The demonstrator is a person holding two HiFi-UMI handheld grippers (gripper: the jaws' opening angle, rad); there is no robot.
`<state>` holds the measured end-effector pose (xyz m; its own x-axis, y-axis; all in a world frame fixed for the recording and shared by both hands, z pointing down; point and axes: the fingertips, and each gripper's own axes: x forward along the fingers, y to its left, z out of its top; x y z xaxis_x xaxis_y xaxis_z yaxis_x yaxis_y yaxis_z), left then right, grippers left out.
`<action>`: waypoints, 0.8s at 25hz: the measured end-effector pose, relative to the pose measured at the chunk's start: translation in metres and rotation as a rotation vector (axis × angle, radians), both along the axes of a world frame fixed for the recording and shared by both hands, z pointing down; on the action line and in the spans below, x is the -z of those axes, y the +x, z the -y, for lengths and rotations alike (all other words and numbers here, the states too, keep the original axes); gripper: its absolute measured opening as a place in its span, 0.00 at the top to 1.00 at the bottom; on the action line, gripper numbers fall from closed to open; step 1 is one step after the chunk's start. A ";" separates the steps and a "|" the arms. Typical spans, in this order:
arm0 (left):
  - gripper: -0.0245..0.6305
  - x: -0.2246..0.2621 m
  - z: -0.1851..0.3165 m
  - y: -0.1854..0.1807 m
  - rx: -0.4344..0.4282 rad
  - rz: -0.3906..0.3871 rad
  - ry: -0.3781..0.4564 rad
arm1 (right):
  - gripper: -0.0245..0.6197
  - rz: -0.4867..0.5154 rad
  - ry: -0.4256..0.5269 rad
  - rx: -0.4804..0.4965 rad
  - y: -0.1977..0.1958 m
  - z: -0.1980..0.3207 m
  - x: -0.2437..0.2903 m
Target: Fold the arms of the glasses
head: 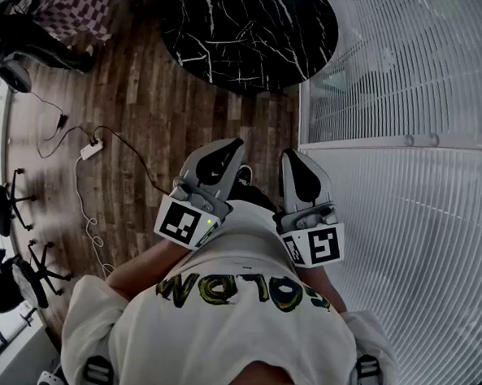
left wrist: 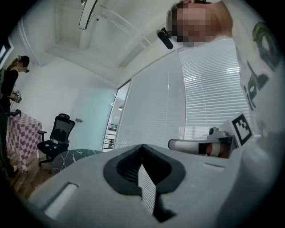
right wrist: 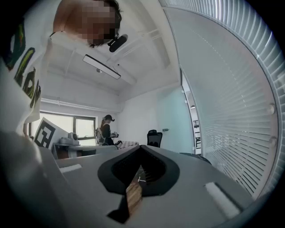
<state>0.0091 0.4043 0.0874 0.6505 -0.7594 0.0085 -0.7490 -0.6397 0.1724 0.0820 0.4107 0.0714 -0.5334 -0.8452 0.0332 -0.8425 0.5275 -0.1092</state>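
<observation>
Shirt (head: 233, 325) nearest, 2 grippers held level just in front of it. Left gripper (head: 226, 150): jaws together, nothing between. Right gripper (head: 296, 160): jaws together, nothing held. Glasses seen in no view; folding not begun. Dark table (head: 251, 34) far ahead. Likely best: glasses to be found first, frame steadied by 1 gripper, each arm pushed inward near hinge, lightly.
</observation>
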 end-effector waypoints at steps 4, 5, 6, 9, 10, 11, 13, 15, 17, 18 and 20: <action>0.96 0.000 0.008 0.004 0.009 0.001 -0.005 | 0.96 0.009 0.008 0.010 0.005 0.007 0.003; 0.96 0.000 0.010 0.006 0.011 0.002 -0.007 | 0.96 0.016 0.010 0.024 0.005 0.009 0.004; 0.96 -0.001 0.013 0.008 0.014 0.003 -0.009 | 0.96 0.024 0.009 0.036 0.005 0.010 0.004; 0.96 -0.004 0.017 0.014 0.023 0.008 -0.012 | 0.96 0.040 -0.002 0.049 0.011 0.015 -0.001; 0.96 -0.005 0.018 0.017 0.025 0.007 -0.011 | 0.96 0.043 -0.004 0.049 0.014 0.017 -0.003; 0.96 -0.007 0.019 0.020 0.028 0.006 -0.011 | 0.96 0.046 -0.007 0.048 0.017 0.019 -0.005; 0.96 -0.011 0.021 0.023 0.031 0.006 -0.018 | 0.96 0.054 -0.013 0.044 0.021 0.023 -0.009; 0.96 -0.014 0.023 0.025 0.032 0.007 -0.027 | 0.96 0.058 -0.023 0.042 0.024 0.026 -0.011; 0.96 -0.014 0.028 0.025 0.037 0.008 -0.031 | 0.96 0.055 -0.032 0.043 0.025 0.031 -0.013; 0.96 -0.013 0.032 0.023 0.041 0.006 -0.033 | 0.96 0.053 -0.038 0.042 0.025 0.034 -0.014; 0.96 -0.014 0.041 0.021 0.047 0.003 -0.038 | 0.96 0.057 -0.053 0.040 0.024 0.043 -0.017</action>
